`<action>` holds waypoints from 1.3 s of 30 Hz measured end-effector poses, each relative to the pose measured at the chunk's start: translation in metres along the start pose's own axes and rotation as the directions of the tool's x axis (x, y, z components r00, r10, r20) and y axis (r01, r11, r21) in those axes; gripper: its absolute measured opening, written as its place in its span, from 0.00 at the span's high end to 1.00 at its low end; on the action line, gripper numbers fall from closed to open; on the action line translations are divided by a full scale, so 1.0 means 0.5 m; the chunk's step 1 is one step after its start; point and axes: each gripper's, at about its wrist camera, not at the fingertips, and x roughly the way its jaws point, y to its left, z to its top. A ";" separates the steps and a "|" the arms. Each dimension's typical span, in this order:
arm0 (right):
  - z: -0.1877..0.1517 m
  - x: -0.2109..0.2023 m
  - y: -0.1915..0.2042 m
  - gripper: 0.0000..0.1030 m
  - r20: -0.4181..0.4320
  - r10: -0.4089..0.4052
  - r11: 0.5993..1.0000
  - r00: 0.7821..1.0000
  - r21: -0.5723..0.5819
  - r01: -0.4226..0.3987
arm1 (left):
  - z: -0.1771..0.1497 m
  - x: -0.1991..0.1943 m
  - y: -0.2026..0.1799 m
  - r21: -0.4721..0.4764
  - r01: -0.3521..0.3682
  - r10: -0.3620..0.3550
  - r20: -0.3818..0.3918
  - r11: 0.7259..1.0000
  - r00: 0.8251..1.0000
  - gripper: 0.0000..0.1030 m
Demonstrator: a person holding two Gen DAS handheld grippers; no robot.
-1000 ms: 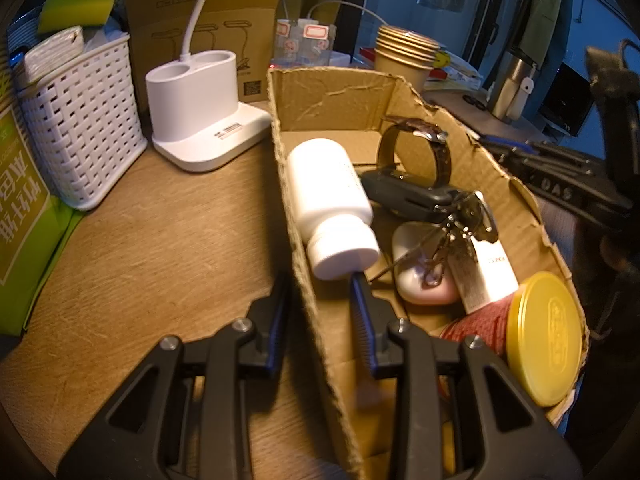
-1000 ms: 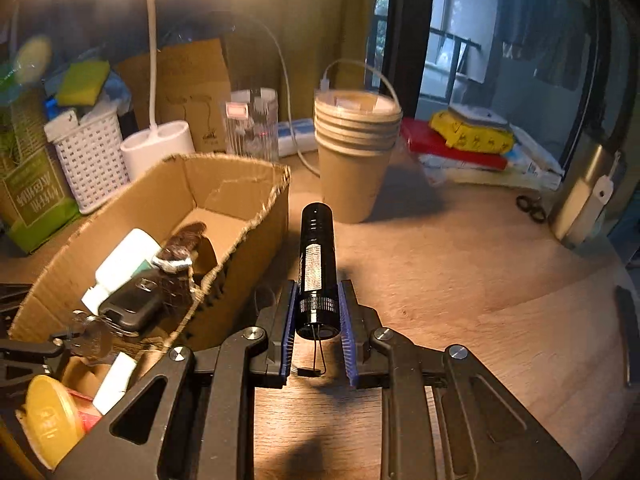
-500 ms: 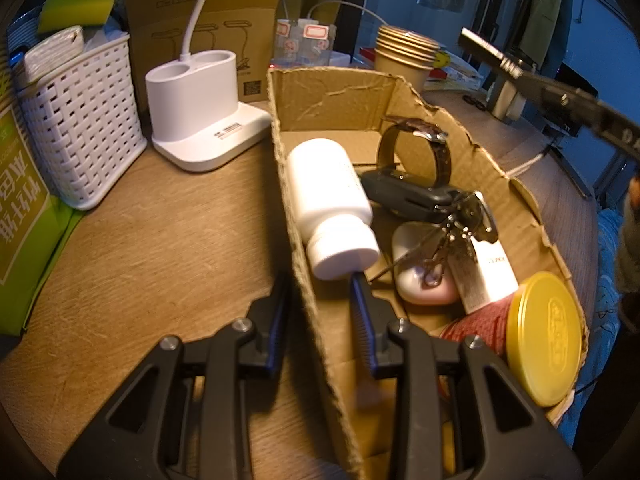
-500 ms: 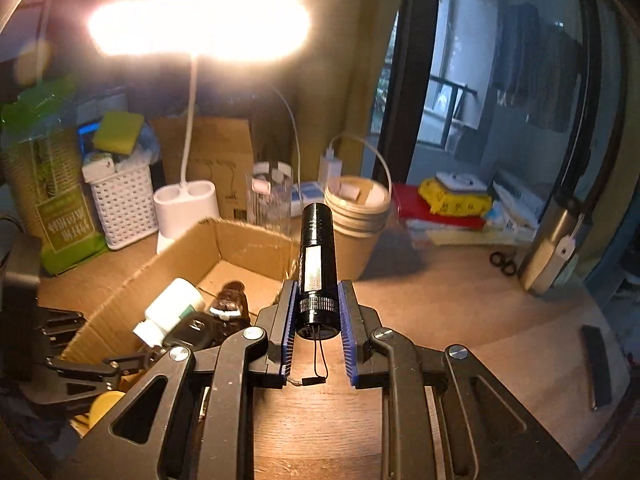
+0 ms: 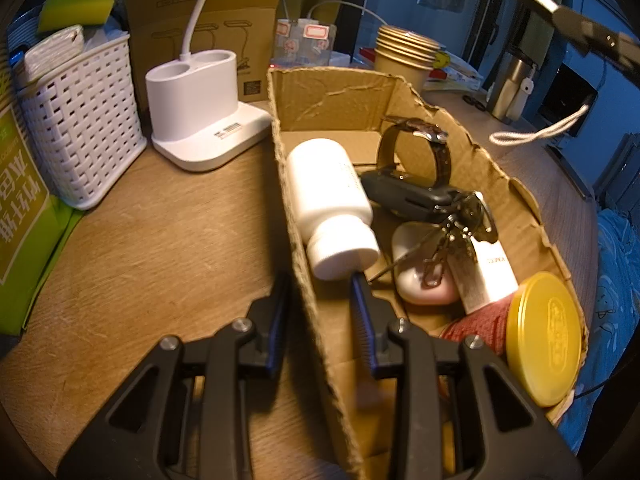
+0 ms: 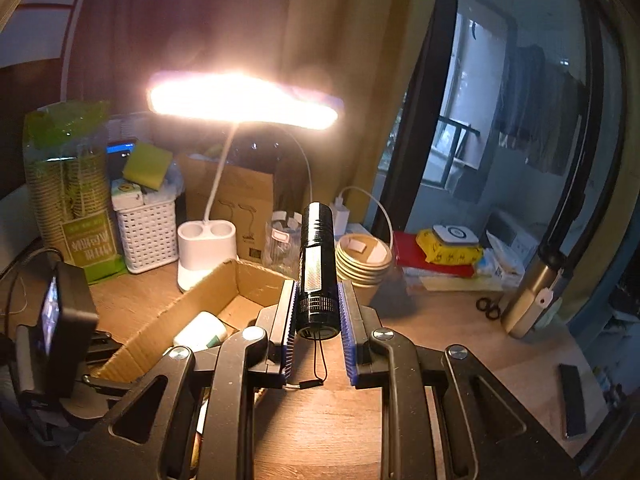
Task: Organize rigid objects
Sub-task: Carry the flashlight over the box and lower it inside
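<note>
gripping the flashlight, right gripper should lower gently into the box; left gripper straddles its wall unclenched.

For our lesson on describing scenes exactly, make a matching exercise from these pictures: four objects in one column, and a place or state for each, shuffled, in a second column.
Objects
1. black metal flashlight
2. white plastic bottle
3. brown cardboard box
4. white woven plastic basket

Places or states
A. lying on its side inside the box
B. its side wall sits between the left gripper fingers
C. clamped in the right gripper, above the desk
D. standing on the desk left of the white lamp base

Pairs: 1-C, 2-A, 3-B, 4-D
</note>
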 end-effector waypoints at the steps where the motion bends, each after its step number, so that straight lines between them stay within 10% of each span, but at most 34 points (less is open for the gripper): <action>1: 0.002 -0.003 0.003 0.79 0.004 0.001 1.000 1.000 -0.003 -0.001 | 0.000 0.000 0.000 0.000 0.000 0.000 0.000 1.000 1.000 0.69; 39: -0.094 0.120 0.120 0.79 -0.171 0.158 0.986 0.972 -0.023 -0.165 | -0.004 -0.002 -0.004 -0.004 0.002 -0.002 0.000 1.000 1.000 0.69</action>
